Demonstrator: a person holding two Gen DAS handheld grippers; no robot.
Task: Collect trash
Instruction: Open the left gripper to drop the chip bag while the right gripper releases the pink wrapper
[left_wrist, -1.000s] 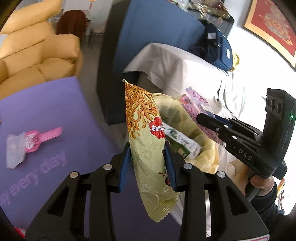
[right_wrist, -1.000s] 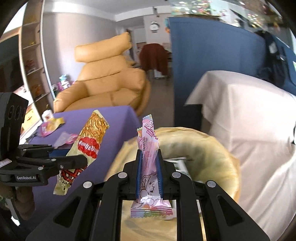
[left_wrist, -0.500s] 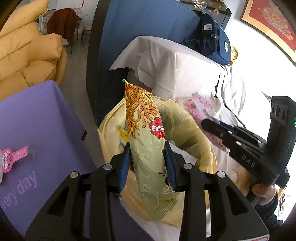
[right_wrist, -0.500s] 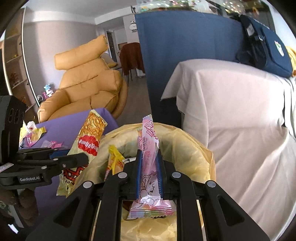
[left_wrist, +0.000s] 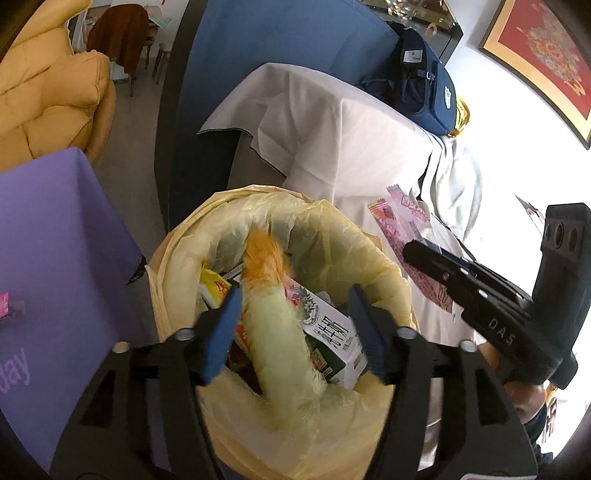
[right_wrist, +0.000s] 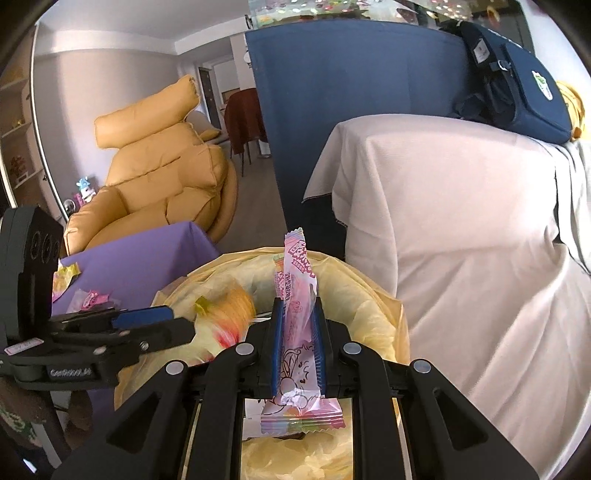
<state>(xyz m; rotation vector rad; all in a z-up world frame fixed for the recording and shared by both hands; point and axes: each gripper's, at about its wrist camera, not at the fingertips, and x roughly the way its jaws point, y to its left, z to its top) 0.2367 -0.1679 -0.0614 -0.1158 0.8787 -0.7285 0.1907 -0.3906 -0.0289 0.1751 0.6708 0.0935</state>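
A bin lined with a yellow bag (left_wrist: 332, 229) stands under both grippers. My left gripper (left_wrist: 295, 295) hangs over it with its jaws opening. A green and orange snack bag (left_wrist: 275, 343) drops, blurred, between the blue pads, which do not press on it. Below lie a milk carton (left_wrist: 332, 332) and a yellow wrapper (left_wrist: 216, 286). My right gripper (right_wrist: 298, 310) is shut on an upright pink candy wrapper (right_wrist: 295, 280) above the bin's rim (right_wrist: 369, 306). The right wrist view shows the left gripper (right_wrist: 162, 321) at the left, with the falling snack bag (right_wrist: 229, 314) beside it.
The purple table (right_wrist: 147, 254) left of the bin carries a pink wrapper (right_wrist: 90, 299) and a yellow one (right_wrist: 64, 278). White-draped furniture (right_wrist: 461, 221) rises right of the bin, a navy bag (right_wrist: 517, 81) on top. A blue panel (right_wrist: 351, 92) and a yellow armchair (right_wrist: 159, 177) stand behind.
My left jaws have spread and the snack bag has slipped out of them down into the bin. Both grippers have come over the bin. The right still holds the pink wrapper.
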